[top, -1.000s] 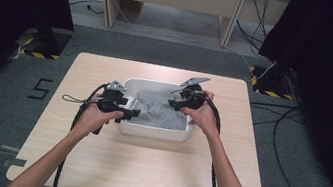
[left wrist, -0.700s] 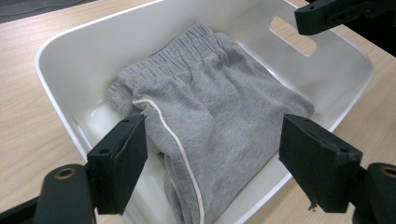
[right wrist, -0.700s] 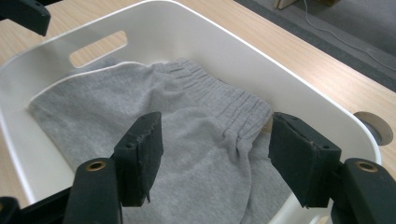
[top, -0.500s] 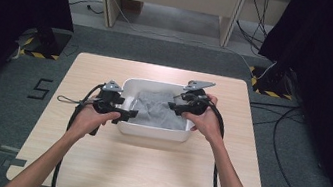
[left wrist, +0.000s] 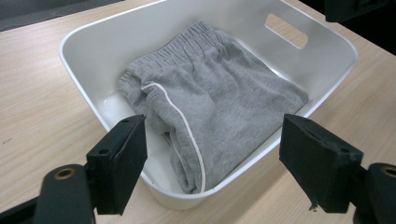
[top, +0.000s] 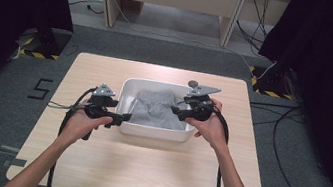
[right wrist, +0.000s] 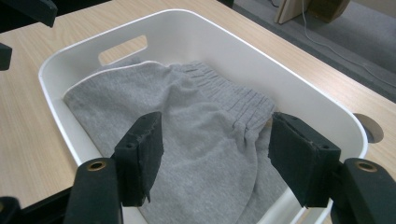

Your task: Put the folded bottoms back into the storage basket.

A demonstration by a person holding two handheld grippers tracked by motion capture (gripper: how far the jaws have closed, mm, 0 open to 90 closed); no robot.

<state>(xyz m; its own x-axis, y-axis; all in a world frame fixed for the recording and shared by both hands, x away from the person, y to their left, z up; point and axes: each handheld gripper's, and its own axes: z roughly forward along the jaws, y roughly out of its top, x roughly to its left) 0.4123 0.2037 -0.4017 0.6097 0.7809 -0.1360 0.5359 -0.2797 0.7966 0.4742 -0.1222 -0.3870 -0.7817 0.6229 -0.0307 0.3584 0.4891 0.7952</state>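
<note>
The grey shorts [left wrist: 210, 100] lie folded inside the white tub [top: 127, 90], which stands at the middle of the desk [top: 142, 170]. In the left gripper view their elastic waistband points toward the far wall of the tub, and a thin white piping line curves down the near fold; the lower edge of the fold drops behind the tub's near rim and cannot be made out. The left claw [left wrist: 224, 163] hangs over the tub's near-left corner with its jaws wide apart and nothing between them. The right claw [right wrist: 215, 154] hangs over the tub's right end, jaws likewise apart, above the cloth; whether they touch the fabric cannot be told. In the high view the right hand [top: 210, 125] covers part of the tub's right wall, and the left hand [top: 84, 123] hides much of its gripper body.
</note>
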